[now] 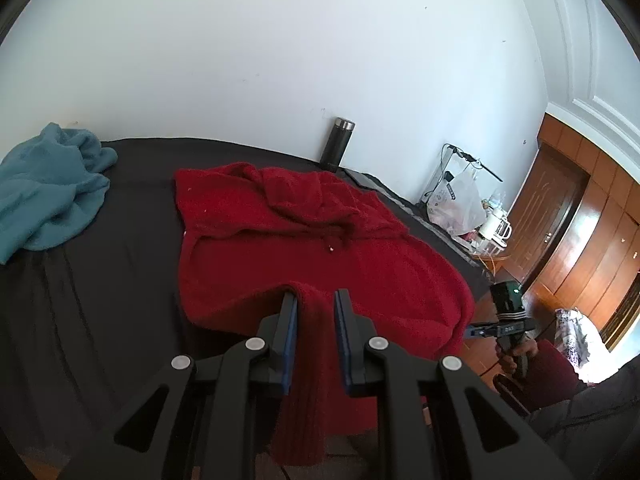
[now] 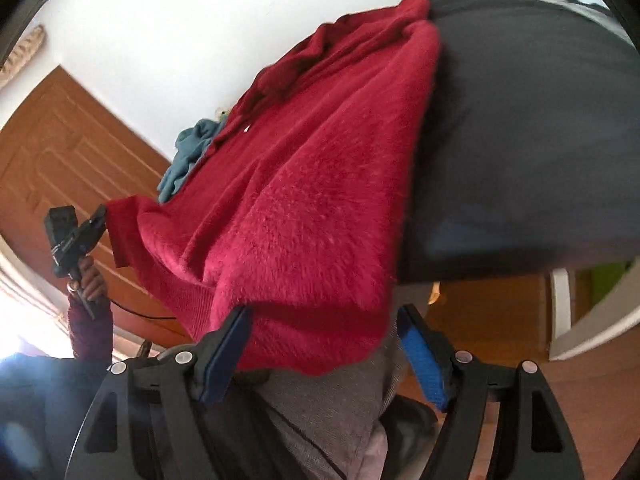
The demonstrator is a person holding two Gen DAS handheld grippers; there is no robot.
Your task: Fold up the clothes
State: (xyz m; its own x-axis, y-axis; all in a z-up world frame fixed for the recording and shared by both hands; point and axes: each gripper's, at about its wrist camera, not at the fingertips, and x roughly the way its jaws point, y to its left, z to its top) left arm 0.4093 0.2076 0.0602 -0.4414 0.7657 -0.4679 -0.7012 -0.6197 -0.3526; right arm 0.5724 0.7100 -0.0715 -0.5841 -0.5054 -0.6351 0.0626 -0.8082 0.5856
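Spreading of a red sweater (image 1: 320,248) over a black-covered bed (image 1: 120,264) is shown, its body lying flat and its upper part rumpled toward the wall. The near hem, which hangs over the bed's edge, is pinched in the left gripper (image 1: 316,320), whose jaws are nearly closed on a ribbed fold of the knit; this grip appears to serve as an anchor that keeps the garment from sliding while the other side is handled. The right gripper (image 2: 324,352) is seen with its jaws wide apart on either side of the opposite hanging corner, the pads not pressing on the cloth, so that corner is judged to be released or not yet taken. A blue garment (image 1: 48,188) lies crumpled well apart at the bed's far left, presumably awaiting its turn. A dark flask (image 1: 338,144) stands against the wall beyond the sweater.
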